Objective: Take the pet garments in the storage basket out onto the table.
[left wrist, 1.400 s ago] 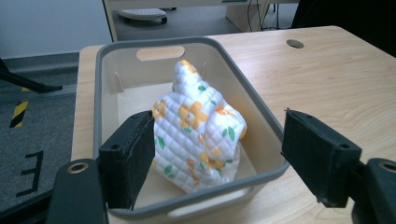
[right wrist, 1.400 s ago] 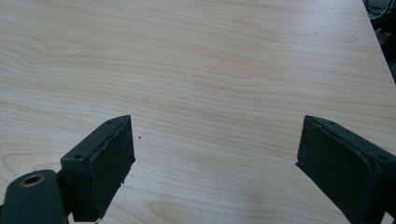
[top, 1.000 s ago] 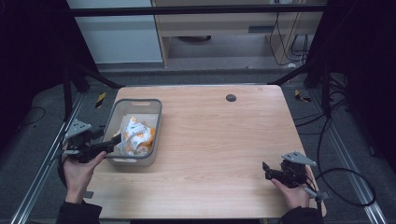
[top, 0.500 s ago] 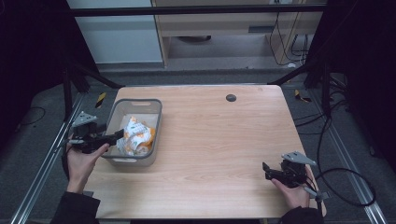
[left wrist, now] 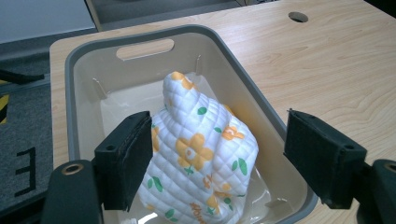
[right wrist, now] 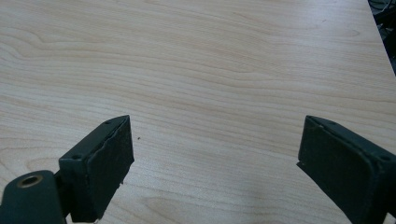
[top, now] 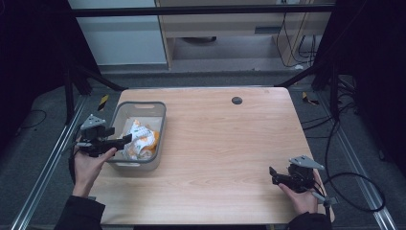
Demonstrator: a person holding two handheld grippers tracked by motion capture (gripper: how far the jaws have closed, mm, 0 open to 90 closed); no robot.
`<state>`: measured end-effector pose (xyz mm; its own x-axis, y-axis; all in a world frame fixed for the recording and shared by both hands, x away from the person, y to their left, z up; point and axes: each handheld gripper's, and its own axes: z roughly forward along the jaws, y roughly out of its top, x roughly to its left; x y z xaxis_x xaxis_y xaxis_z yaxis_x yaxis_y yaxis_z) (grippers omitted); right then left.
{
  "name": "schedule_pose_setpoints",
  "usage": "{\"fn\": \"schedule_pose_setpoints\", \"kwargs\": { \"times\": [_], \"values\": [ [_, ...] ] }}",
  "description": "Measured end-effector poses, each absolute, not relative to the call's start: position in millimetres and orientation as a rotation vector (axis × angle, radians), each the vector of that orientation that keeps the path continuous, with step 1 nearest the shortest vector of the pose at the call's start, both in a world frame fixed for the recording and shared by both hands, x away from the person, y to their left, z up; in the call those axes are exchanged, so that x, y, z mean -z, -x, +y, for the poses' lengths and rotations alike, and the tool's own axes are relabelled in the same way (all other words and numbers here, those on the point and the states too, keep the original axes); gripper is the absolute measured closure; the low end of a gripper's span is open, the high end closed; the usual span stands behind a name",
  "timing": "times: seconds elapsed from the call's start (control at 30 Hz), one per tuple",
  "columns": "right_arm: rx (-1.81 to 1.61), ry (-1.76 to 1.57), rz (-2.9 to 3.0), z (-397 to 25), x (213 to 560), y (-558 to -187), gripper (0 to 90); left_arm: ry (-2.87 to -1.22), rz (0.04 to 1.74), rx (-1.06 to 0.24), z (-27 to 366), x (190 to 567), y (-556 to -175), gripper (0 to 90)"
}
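A quilted white cloth [left wrist: 201, 158] with orange flowers lies bunched in the smooth grey plastic bin [left wrist: 187, 35] on the wood-grain table [top: 230, 143]. The left gripper [left wrist: 219, 154], jaws apart, has risen over the bin's near rim; the right gripper [right wrist: 215, 168], jaws apart, stays put.

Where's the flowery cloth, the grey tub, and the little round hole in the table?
flowery cloth [left wrist: 201, 149], left gripper view, middle of its bundle
grey tub [left wrist: 140, 38], left gripper view, far rim
round hole [top: 236, 100], high view, its centre

a light wooden table [top: 220, 143] carries a grey bin [top: 160, 122] at its left edge.
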<state>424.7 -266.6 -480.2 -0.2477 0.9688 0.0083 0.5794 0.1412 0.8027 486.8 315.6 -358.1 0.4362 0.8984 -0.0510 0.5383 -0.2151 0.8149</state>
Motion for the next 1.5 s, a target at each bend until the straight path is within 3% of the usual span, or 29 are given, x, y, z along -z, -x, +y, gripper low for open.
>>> {"fn": "schedule_pose_setpoints", "kwargs": {
  "times": [1.5],
  "values": [
    [-0.945, -1.491, 1.926, -266.6, 482.7, -427.1, 9.6, -2.098, 1.233, -0.421, 294.2, 385.6, -545.7, 14.0]
  ]
}}
